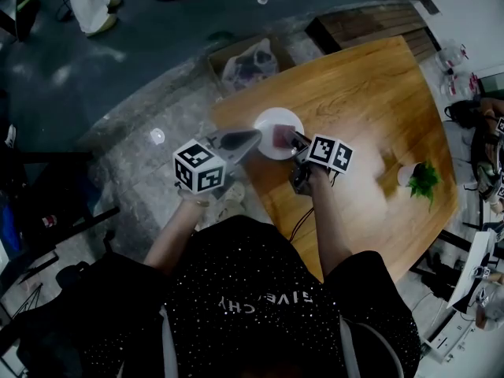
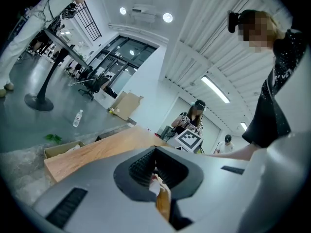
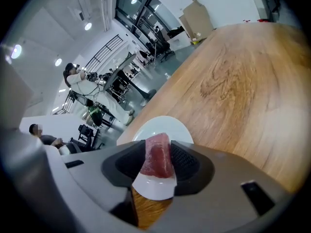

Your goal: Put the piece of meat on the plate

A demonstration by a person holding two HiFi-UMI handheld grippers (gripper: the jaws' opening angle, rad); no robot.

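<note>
Red meat (image 3: 156,154) sits on plate (image 3: 165,125) between right gripper's (image 3: 158,162) parted jaws; withdraw straight, no dragging. Left gripper (image 2: 156,167) closed.

Left tongs (image 1: 253,136) together, right tongs (image 1: 294,139) apart

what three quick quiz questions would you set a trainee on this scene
1. The meat is over a: A cup, B plate, C bowl?
2. True or false: the left gripper is shut.
3. What green thing stands on the table?
Key: 1 B; 2 true; 3 a plant.
</note>
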